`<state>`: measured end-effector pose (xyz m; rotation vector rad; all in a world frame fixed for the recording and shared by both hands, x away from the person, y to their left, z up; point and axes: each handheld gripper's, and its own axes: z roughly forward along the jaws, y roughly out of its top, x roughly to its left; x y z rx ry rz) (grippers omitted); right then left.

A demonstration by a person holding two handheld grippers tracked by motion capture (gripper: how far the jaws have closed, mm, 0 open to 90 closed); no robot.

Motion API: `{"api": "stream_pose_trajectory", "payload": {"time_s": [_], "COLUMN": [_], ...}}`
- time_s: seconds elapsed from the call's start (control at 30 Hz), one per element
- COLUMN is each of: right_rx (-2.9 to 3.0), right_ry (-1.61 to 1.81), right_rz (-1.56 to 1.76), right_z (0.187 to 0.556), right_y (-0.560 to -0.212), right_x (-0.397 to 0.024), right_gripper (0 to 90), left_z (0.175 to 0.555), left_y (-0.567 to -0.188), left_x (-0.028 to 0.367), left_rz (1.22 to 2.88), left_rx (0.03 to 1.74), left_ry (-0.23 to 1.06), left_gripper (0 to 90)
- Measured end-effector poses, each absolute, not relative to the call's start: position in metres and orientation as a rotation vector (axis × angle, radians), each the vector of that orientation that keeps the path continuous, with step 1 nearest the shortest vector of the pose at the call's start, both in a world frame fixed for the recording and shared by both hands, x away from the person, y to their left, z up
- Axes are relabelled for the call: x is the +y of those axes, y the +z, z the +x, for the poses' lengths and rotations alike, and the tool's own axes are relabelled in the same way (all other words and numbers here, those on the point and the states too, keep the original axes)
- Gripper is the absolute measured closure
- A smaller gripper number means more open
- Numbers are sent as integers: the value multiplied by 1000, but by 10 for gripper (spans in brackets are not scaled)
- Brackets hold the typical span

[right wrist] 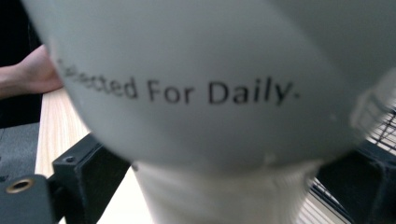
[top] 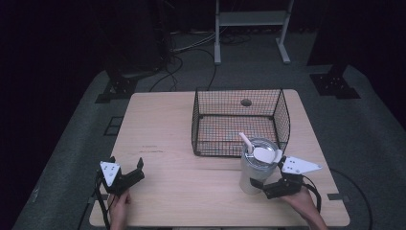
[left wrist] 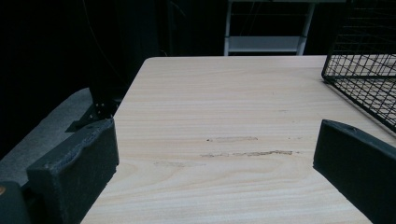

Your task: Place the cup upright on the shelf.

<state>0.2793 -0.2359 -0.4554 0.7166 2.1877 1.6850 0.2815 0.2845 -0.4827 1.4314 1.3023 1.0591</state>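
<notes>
A white cup point(top: 253, 172) stands at the table's front right, just in front of a black wire basket point(top: 194, 120). A pale spoon point(top: 256, 149) rests in its mouth. My right gripper point(top: 262, 181) has its jaws on either side of the cup's lower body, shut on it. In the right gripper view the cup point(right wrist: 201, 93) sits very close, blurred, printed "Selected For Daily", between the jaws of the right gripper point(right wrist: 224, 186). My left gripper point(top: 127, 163) stands open at the front left, over bare wood, and the left gripper point(left wrist: 215, 149) holds nothing.
The wire basket point(left wrist: 364, 70) takes up the back right of the wooden table point(top: 158, 124); a small dark round thing point(top: 246, 102) shows through its far mesh. A hand point(right wrist: 32, 74) shows far off. Beyond the table are cables and a white frame point(top: 251, 19).
</notes>
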Motion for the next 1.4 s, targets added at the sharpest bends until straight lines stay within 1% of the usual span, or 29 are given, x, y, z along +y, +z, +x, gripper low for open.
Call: {"api": "stream_pose_trajectory", "payload": {"time_s": [0.67, 0.87, 1.0, 1.4], "right_rx": [2147, 2197, 2230, 2254], "right_ry": [1699, 1753, 1743, 1807], "right_rz": [671, 668, 631, 537], "right_z": [282, 285, 286, 306], "right_y": [-457, -455, -447, -396], "right_x": [-229, -229, -226, -212], "right_gripper": [76, 79, 80, 80], "left_z": [281, 281, 281, 282], "left_y": [-483, -483, -483, -483], "left_x": [285, 286, 285, 287], "left_rz": [1429, 1430, 1430, 1417], "left_rx": [1299, 1300, 1299, 1303], "left_ry": [1054, 1052, 1051, 1039], "left_gripper": [0, 0, 0, 0]}}
